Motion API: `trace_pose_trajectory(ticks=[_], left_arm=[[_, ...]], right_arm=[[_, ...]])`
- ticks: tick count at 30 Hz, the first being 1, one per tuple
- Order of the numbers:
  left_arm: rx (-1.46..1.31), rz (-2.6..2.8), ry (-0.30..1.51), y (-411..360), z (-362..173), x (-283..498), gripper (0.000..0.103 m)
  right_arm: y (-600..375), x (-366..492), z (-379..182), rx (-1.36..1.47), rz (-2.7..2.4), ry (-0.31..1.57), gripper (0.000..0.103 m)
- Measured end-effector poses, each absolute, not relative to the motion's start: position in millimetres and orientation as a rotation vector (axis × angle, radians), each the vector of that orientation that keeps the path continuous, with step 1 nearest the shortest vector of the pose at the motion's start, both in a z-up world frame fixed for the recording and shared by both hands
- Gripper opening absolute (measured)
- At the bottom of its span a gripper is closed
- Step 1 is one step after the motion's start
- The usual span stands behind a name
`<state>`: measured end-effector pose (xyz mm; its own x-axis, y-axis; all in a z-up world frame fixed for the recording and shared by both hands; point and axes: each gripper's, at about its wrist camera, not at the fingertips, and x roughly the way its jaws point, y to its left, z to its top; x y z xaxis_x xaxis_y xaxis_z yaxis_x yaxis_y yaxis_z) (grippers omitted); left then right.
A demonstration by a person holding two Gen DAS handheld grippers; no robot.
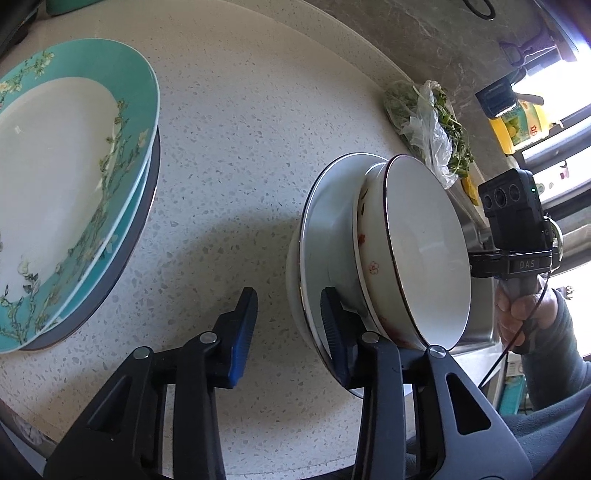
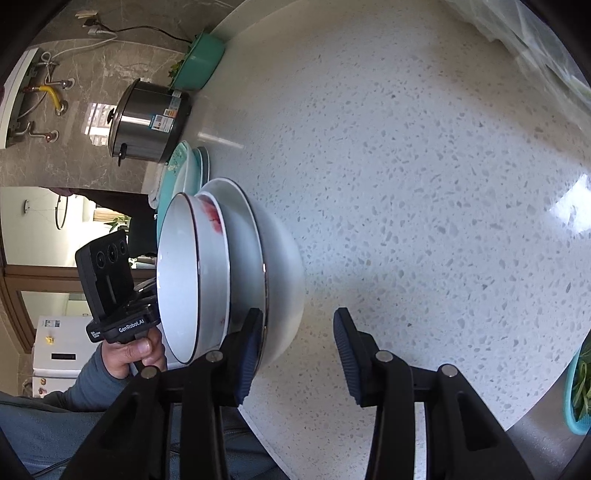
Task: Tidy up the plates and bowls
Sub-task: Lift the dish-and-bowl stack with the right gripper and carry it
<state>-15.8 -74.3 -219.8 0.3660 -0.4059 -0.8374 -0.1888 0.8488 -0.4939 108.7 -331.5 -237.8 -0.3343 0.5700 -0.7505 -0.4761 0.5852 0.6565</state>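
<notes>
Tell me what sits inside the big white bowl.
Nested in the big white bowl is a flowered bowl, and a plain white bowl sits in that one. The top bowl looks empty; the lower bowls' insides are covered.

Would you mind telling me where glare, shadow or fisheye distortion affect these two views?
Left wrist view: the window at the right edge is blown out, the counter bends strongly, and a soft shadow lies beside the stacked bowls. Right wrist view: a bright glare patch sits on the counter, and the rice cooker looks tilted near the rim.
</notes>
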Motion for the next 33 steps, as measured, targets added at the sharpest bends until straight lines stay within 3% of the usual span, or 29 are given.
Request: trace_pose_trajectory(ticks=[6, 8, 24, 26, 28, 33], left_arm=[[-0.542, -0.176, 1.243, -86, -223, -8, 0.03], [-0.505, -0.181, 1.257, -95, -225, -5, 0.028], [-0.529, -0.141, 1.215, -102, -228, -1, 0.024], [-0.509, -0.137, 1.211, -105, -228, 0, 0.024], [-0.502, -0.147, 1.21, -106, -227, -1, 0.021], [-0.466, -0.13, 1.198, -111, -226, -1, 0.02]], right_arm=[[-313, 100, -225, -0.077, 1.032, 1.517, 0.044], [-306, 95, -222, -0.116, 1.01, 1.506, 0.039], [-300, 91, -238, -0.012, 0.944, 1.508, 0.037], [-302, 90, -235, -0.037, 0.953, 1.485, 0.034], [-301, 89, -232, -0.039, 0.973, 1.468, 0.022], [-297, 83, -225, -0.062, 0.979, 1.427, 0.021]])
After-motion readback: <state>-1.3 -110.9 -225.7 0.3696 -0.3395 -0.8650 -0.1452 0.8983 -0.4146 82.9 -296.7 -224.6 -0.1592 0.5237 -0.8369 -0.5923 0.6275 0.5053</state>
